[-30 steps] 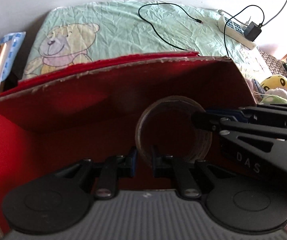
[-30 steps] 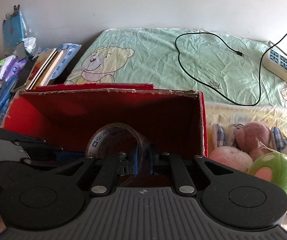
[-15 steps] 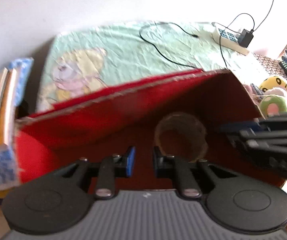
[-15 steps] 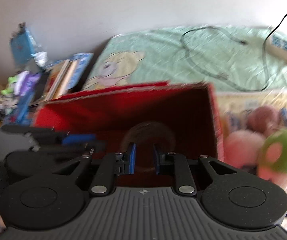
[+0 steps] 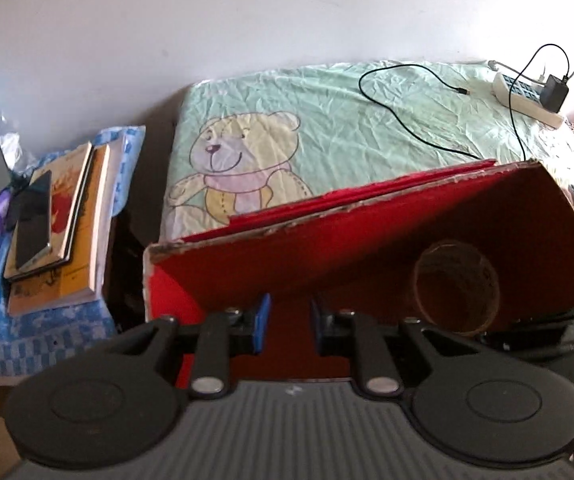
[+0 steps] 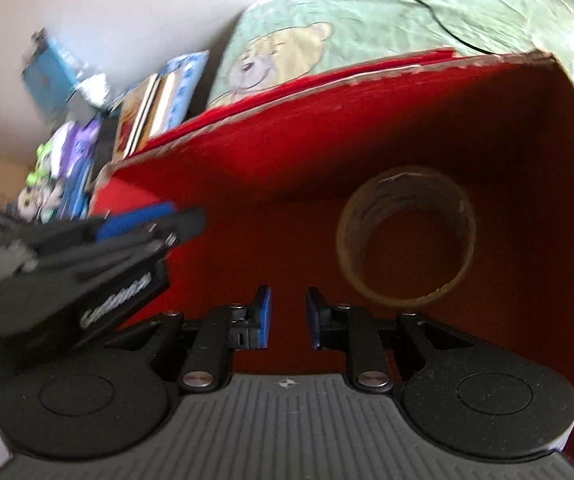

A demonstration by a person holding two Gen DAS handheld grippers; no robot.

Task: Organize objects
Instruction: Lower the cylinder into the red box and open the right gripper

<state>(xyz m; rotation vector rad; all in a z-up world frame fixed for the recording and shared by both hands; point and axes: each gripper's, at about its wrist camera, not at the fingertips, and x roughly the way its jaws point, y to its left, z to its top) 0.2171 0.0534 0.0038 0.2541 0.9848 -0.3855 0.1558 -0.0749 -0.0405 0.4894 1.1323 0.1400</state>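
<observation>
My left gripper (image 5: 285, 325) at bottom centre, blue pads parted, nothing between. My right gripper (image 6: 288, 317) likewise gapped, empty. Tape roll (image 6: 406, 235) lies flat on floor of red box (image 6: 367, 112), right of centre, clear of both grippers. Book stack (image 5: 61, 224) with phone (image 5: 33, 226) on top, left of frame.

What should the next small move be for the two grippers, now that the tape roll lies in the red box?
Probably lift both out of the red box and go for another item. The tape roll rests on the box floor, touched by neither gripper; the left gripper and right gripper are open and empty. Books and toys remain outside.
</observation>
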